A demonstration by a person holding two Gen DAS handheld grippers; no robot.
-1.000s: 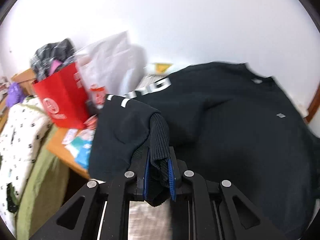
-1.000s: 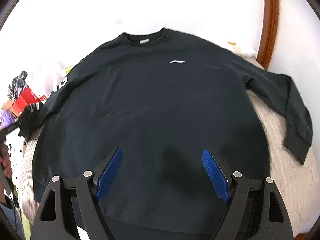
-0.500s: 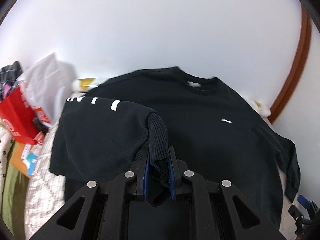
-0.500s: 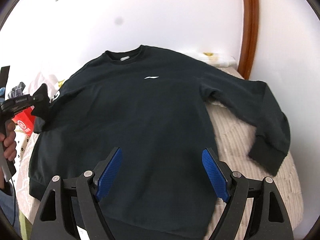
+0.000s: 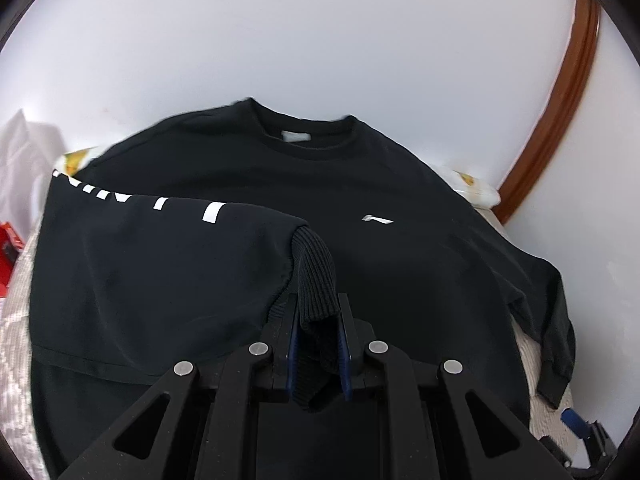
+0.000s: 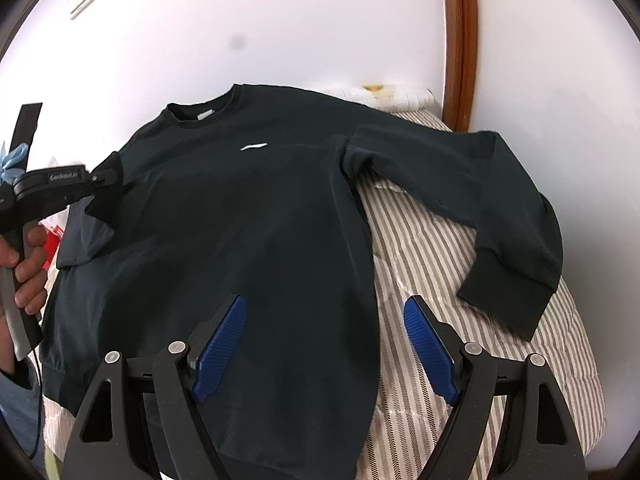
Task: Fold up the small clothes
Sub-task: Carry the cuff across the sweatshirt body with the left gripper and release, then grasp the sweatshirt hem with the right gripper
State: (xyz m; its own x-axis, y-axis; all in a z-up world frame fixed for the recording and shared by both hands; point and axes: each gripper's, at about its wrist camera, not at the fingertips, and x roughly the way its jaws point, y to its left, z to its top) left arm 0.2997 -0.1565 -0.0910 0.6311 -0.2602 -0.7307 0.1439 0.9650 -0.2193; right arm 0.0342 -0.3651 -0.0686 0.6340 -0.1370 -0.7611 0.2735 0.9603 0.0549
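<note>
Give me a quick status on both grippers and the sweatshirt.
Left gripper shut on sleeve cuff, over the sweatshirt. Right gripper open, empty. Other sleeve unfolded. Nothing in the way.

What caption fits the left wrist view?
Left tongs clamp the ribbed cuff of a black cotton sweatshirt above its chest.

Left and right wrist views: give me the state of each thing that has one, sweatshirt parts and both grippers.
Black long-sleeved sweatshirt: face up on the striped quilt.
Printed sleeve: lifted, folded over the body.
Ribbed cuff: clamped.
Plain sleeve: spread out on the quilt.
Left gripper: fingers shut on the cuff.
Right gripper: open, above the hem edge, holding nothing.
</note>
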